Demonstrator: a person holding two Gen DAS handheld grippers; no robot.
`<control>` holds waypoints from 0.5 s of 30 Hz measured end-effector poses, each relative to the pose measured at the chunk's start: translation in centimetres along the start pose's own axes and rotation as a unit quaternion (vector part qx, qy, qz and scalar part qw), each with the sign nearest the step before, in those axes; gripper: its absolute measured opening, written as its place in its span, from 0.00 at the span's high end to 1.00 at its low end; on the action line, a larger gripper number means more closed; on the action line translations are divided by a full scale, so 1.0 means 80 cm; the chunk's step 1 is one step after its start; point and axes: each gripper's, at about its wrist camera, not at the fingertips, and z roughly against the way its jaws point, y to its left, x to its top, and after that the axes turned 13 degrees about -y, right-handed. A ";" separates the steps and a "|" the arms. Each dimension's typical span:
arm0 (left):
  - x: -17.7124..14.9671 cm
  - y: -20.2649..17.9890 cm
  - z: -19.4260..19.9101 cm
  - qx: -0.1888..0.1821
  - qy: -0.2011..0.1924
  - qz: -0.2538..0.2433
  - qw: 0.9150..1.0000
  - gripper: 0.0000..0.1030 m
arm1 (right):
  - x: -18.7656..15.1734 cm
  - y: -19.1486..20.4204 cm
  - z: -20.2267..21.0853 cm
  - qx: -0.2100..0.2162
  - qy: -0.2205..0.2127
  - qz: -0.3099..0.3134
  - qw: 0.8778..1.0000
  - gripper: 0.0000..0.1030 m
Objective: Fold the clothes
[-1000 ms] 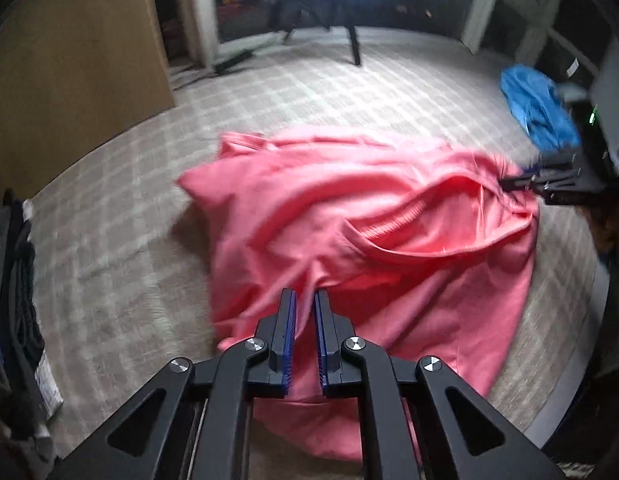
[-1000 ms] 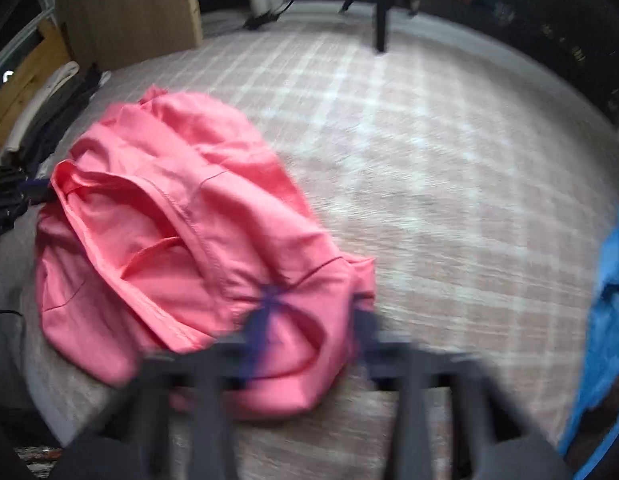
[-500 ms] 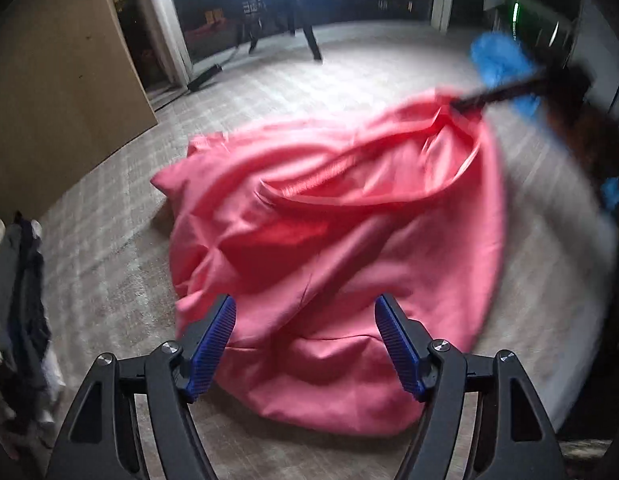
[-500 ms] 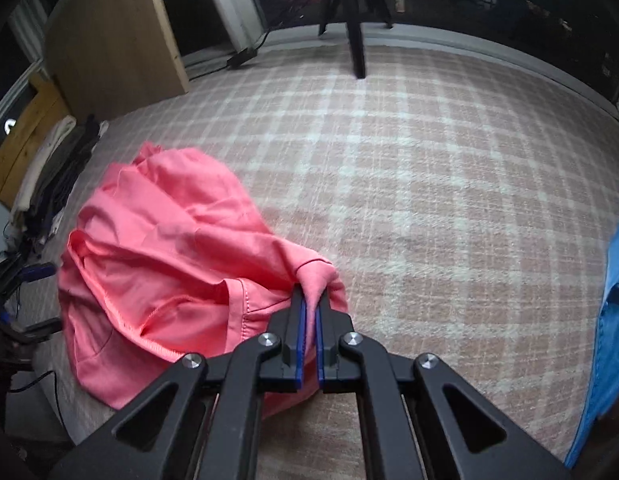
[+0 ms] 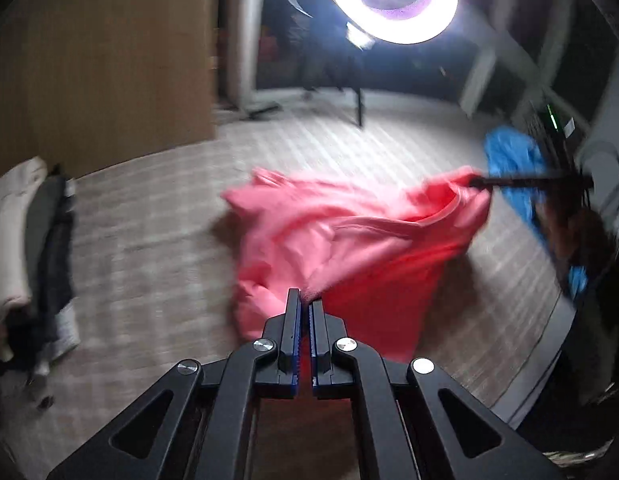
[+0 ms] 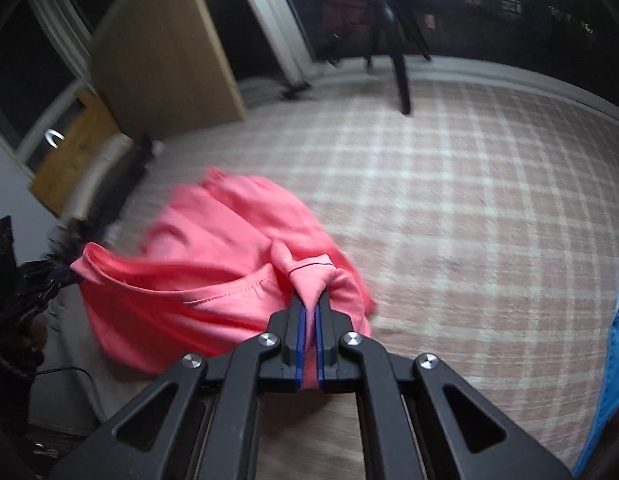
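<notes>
A pink garment [image 5: 349, 240] hangs stretched between my two grippers above a checked beige carpet [image 6: 469, 208]. My left gripper [image 5: 304, 304] is shut on one edge of it at the near side. My right gripper [image 6: 310, 304] is shut on a bunched corner of the same pink garment [image 6: 213, 264]. In the left wrist view the right gripper [image 5: 475, 181] shows as a dark bar pinching the far right corner. In the right wrist view the left gripper [image 6: 67, 274] is at the far left edge, blurred. The lower part of the cloth droops toward the carpet.
A blue garment [image 5: 513, 160] lies at the right; it also shows at the right edge of the right wrist view [image 6: 617, 344]. A pile of dark and white clothes [image 5: 33, 240] lies at the left. A wooden panel [image 5: 97, 80], a tripod leg [image 6: 401, 80] and a ring light [image 5: 393, 0] stand beyond.
My left gripper, open half a second ago, has shut on the pink garment's near edge. Both grippers have risen and lifted the garment off the carpet; the right stays shut on its corner.
</notes>
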 end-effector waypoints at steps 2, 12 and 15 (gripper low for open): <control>0.018 0.032 0.008 0.032 -0.019 0.016 0.999 0.97 | 0.019 0.014 -0.002 0.013 -0.023 -0.002 1.000 0.96; 0.013 0.097 -0.052 0.133 0.006 0.057 0.990 0.67 | 0.069 0.020 -0.094 -0.031 0.026 0.034 0.999 0.72; 0.002 0.065 -0.049 0.082 0.014 0.062 0.995 0.56 | 0.064 0.011 -0.083 -0.008 0.026 0.056 0.998 0.59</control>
